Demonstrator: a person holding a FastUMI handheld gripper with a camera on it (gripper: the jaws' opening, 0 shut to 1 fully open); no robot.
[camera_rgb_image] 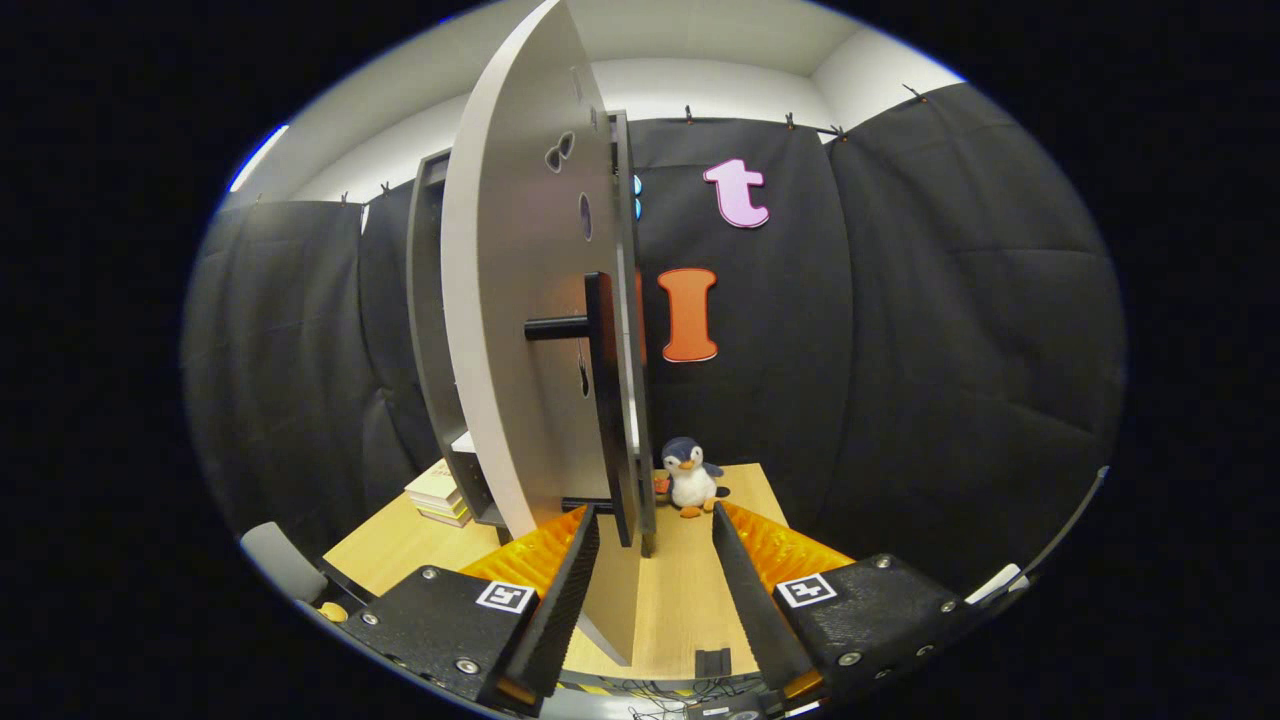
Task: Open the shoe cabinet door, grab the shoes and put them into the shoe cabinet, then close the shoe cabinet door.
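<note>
The shoe cabinet point(428, 330) stands on a wooden table point(690, 600), its grey frame just left of my fingers. Its pale door point(510, 300) is swung out towards me and I see it almost edge-on. A black vertical bar handle point(603, 400) sits on the door's face on a short black post. My gripper point(654, 515) is open, its fingers wide apart. The door's lower corner and the bottom end of the handle lie between the fingertips, and neither finger presses on them.
A small plush penguin point(690, 478) sits on the table just beyond the fingers, right of the door. A stack of books point(440, 495) lies left of the cabinet's foot. Black cloth walls close in behind and on both sides.
</note>
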